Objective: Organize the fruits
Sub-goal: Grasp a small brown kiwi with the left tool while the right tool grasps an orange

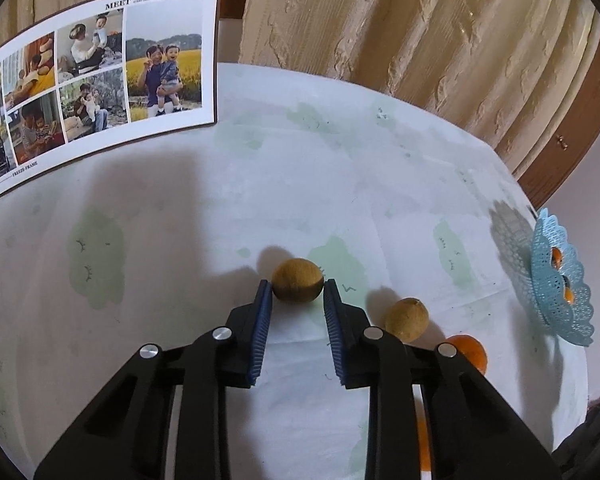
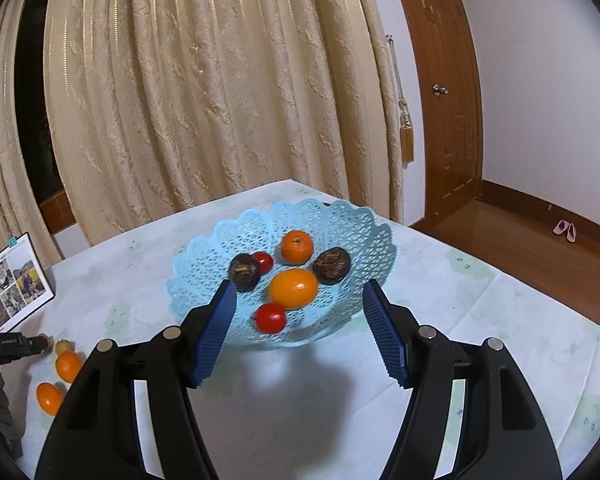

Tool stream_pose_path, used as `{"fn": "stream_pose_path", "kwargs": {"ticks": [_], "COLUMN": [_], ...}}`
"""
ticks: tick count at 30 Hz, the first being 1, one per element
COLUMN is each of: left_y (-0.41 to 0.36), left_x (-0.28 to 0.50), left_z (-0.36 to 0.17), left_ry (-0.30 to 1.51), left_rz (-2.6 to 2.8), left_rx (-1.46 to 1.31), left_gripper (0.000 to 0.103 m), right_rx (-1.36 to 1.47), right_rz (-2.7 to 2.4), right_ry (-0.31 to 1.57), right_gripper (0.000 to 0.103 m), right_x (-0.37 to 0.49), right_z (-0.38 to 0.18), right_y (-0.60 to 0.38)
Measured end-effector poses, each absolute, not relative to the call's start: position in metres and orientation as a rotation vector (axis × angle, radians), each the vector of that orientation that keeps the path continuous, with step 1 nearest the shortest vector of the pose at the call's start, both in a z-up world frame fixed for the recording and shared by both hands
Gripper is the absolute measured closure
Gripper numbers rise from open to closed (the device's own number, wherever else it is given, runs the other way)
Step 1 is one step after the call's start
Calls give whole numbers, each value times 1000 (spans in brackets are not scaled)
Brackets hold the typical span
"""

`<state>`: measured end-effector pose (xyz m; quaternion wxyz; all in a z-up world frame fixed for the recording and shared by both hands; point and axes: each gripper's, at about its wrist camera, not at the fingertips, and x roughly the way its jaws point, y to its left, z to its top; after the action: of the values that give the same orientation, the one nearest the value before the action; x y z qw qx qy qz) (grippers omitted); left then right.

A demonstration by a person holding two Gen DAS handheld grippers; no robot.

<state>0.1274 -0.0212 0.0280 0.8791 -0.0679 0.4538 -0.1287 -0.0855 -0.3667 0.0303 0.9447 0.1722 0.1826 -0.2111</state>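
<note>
On the tabletop [image 1: 260, 200], L tongs [image 1: 298, 286] had clamped a brown round fruit [image 1: 297, 280], pads touching both sides. A 2nd brown fruit [image 1: 406, 319] and an orange [image 1: 470, 350] lay just to its right. R tongs [image 2: 298, 292] hung about half open w/ nothing held, over the blue basket [image 2: 340, 224] of fruit.

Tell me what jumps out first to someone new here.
The pale blue lattice basket mid-table, holding oranges, red tomatoes and dark fruits. Next, the left gripper shut on a brown round fruit on the white tablecloth, with a photo collage board propped behind.
</note>
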Motion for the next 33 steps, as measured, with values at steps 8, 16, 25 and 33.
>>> {"fn": "stream_pose_path", "kwargs": {"ticks": [8, 16, 25, 33], "left_y": [-12, -7, -1, -1], "left_x": [126, 129, 127, 129], "left_z": [40, 46, 53, 50], "left_ry": [918, 911, 899, 911], "left_rz": [-284, -271, -254, -255], "left_rx": [-176, -220, -230, -233], "left_gripper": [79, 78, 60, 56], "right_rx": [351, 400, 392, 359], "right_rz": [-286, 53, 241, 274], "right_ry": [402, 586, 758, 863], "right_gripper": [36, 36, 36, 48], "right_x": [-70, -21, 34, 62], "right_z": [44, 41, 26, 10], "right_y": [-331, -285, -221, -192]}}
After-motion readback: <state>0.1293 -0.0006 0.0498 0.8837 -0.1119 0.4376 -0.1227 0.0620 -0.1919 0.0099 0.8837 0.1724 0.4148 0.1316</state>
